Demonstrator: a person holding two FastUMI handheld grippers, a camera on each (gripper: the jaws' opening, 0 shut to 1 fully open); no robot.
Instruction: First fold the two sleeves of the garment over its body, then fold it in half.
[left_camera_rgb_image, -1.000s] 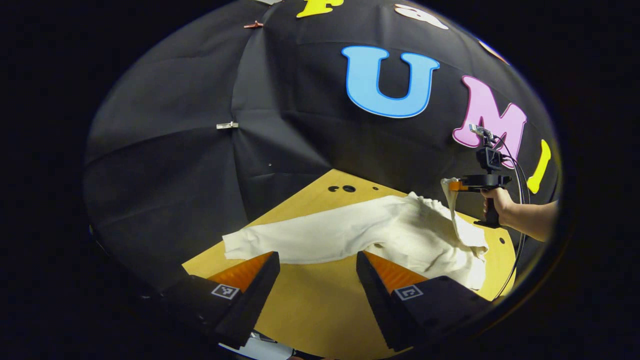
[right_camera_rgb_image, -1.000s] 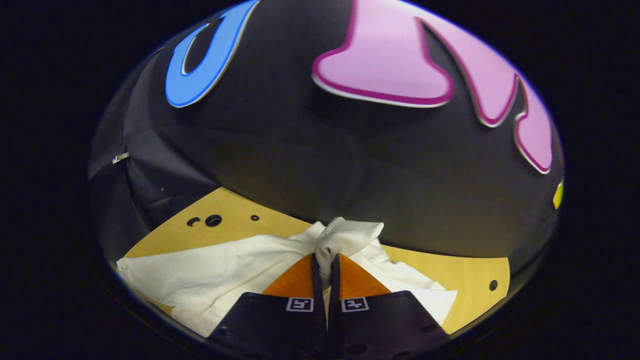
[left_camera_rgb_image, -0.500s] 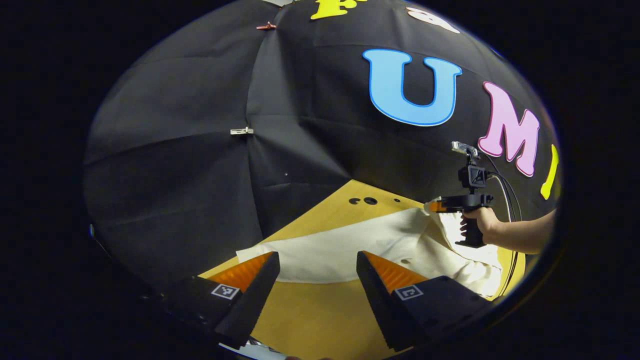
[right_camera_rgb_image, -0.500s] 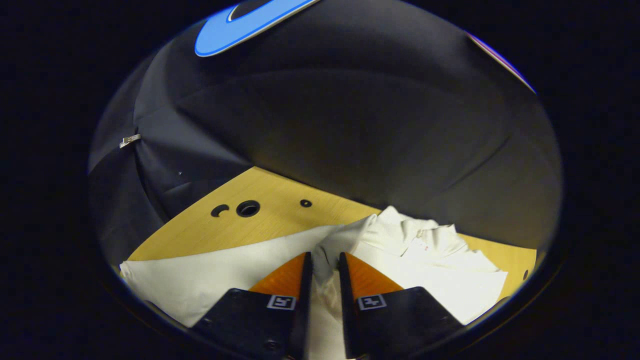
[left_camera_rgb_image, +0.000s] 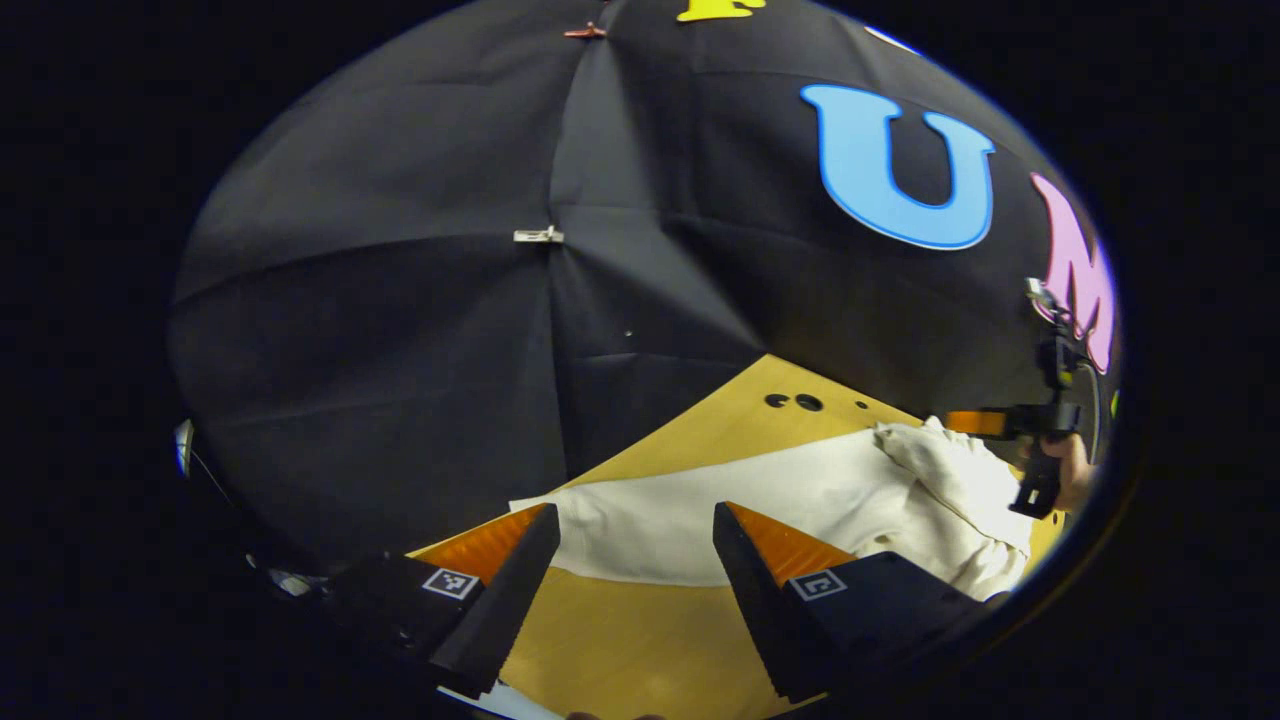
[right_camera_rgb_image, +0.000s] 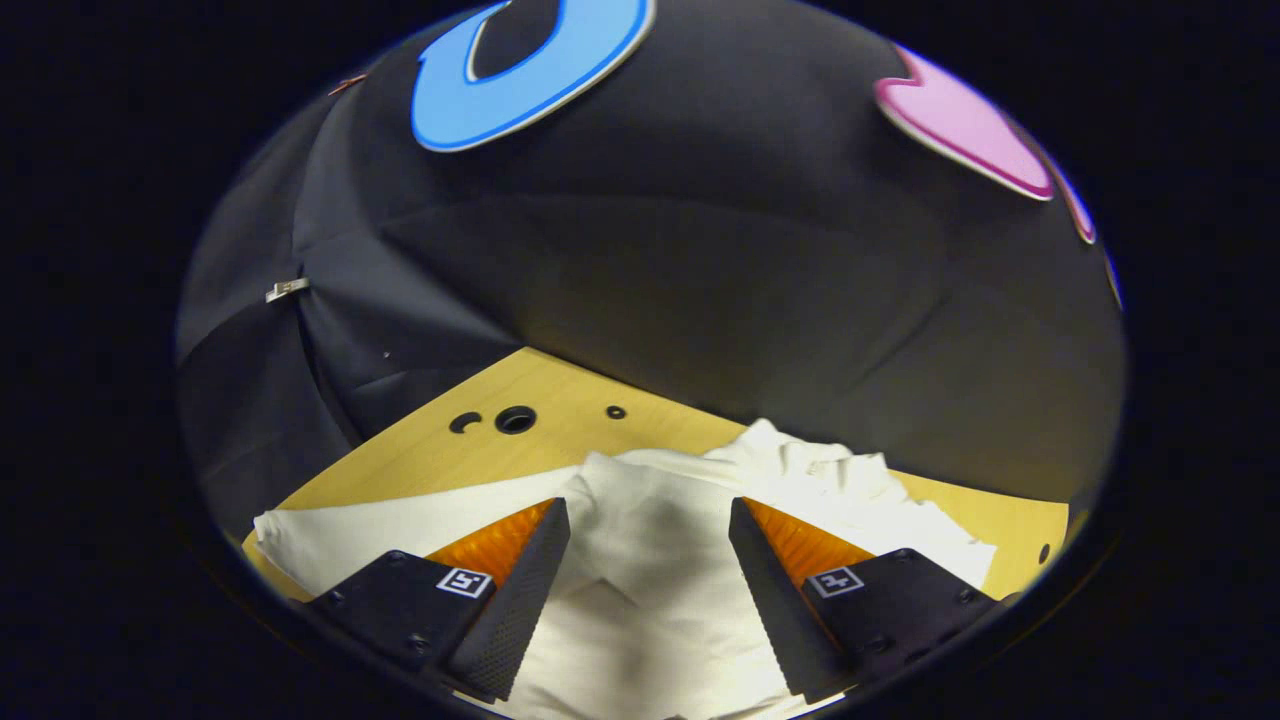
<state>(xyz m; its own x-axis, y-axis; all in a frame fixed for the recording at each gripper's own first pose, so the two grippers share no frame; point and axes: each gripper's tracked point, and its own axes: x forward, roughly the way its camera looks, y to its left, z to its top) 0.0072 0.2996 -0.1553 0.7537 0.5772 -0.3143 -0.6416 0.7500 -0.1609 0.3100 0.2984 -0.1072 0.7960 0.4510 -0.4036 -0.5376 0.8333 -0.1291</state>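
A cream long-sleeved garment (left_camera_rgb_image: 760, 495) lies on the wooden table (left_camera_rgb_image: 640, 630). One sleeve stretches left, and the other is bunched over the body at the right. My left gripper (left_camera_rgb_image: 635, 515) hovers open above the table's near edge, just short of the garment's hem. In the right gripper view the garment (right_camera_rgb_image: 650, 570) spreads below my right gripper (right_camera_rgb_image: 648, 510), which is open with the folded sleeve lying loose between its fingers. The left gripper view also shows the right gripper (left_camera_rgb_image: 958, 422) at the far right, held by a hand (left_camera_rgb_image: 1072, 478) above the bunched cloth.
The table has three small holes (right_camera_rgb_image: 515, 418) near its back left corner. The black booth wall (right_camera_rgb_image: 700, 280) stands close behind the table. Bare wood (left_camera_rgb_image: 700, 430) shows behind the garment and in front of the left gripper.
The right gripper has opened and let go of the sleeve, which now rests on the garment's body. The left gripper's view has swung left, so the right gripper sits nearer its edge.
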